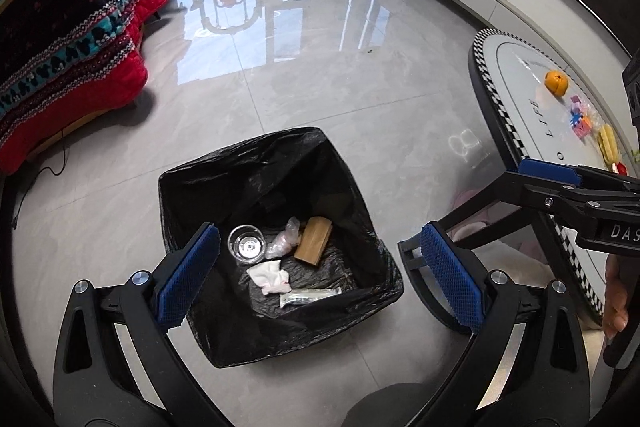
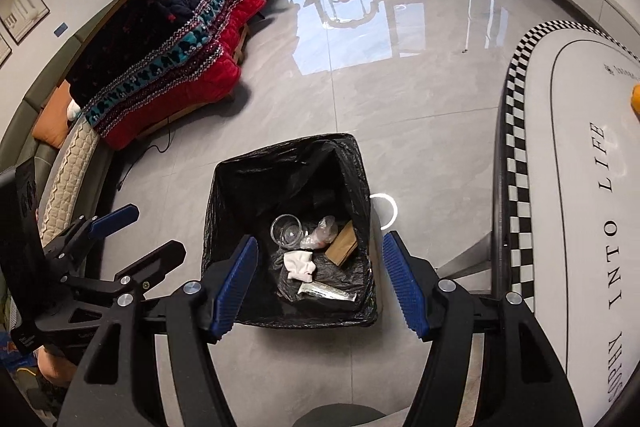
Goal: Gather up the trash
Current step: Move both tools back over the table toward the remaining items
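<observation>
We are hovering left gripper (image 1: 316, 267) and right gripper (image 2: 318, 283) wide, empty, over bin (image 1: 276, 151). Remaining scraps (image 1: 580, 121) lying on table (image 1: 520, 99), three o'clock; we are judging: swing right, pinch low.

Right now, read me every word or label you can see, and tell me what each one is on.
"INTO LIFE": table top, in black letters running along its edge.
"SOPHY": same line of letters, the word's start cut off by the frame.
"DAS": right gripper body, cut off at the frame edge.
Small print near the table's far end: too small to read.
</observation>
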Tool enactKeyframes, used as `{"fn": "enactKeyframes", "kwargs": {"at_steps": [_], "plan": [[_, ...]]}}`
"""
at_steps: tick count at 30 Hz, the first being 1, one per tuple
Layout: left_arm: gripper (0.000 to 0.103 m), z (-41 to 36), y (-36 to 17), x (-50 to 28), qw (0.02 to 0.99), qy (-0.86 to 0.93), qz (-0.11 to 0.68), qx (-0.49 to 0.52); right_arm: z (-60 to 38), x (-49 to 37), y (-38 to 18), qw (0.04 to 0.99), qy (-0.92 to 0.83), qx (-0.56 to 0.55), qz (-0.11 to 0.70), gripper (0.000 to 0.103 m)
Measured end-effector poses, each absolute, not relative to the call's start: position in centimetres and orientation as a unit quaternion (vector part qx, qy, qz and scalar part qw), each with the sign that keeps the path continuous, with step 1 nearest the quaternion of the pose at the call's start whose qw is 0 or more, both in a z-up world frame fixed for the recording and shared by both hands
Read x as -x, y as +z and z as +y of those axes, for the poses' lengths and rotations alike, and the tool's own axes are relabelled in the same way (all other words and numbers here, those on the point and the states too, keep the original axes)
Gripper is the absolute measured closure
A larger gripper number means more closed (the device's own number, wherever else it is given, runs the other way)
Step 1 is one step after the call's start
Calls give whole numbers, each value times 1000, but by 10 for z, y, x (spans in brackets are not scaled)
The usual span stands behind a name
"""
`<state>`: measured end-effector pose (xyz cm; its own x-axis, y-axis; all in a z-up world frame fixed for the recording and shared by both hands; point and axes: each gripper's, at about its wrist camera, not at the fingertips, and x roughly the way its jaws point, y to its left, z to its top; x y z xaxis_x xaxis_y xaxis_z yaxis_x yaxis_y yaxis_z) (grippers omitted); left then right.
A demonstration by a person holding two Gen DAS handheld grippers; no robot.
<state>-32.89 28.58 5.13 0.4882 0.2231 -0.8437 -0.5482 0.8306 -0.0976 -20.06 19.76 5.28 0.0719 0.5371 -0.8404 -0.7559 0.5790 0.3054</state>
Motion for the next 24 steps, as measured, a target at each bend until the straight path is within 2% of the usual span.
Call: {"fn": "enactKeyframes", "kwargs": {"at_steps": [24], "plan": [[6,136,61,133,869,48,488,71,2,48,66,806,289,7,516,37]]}}
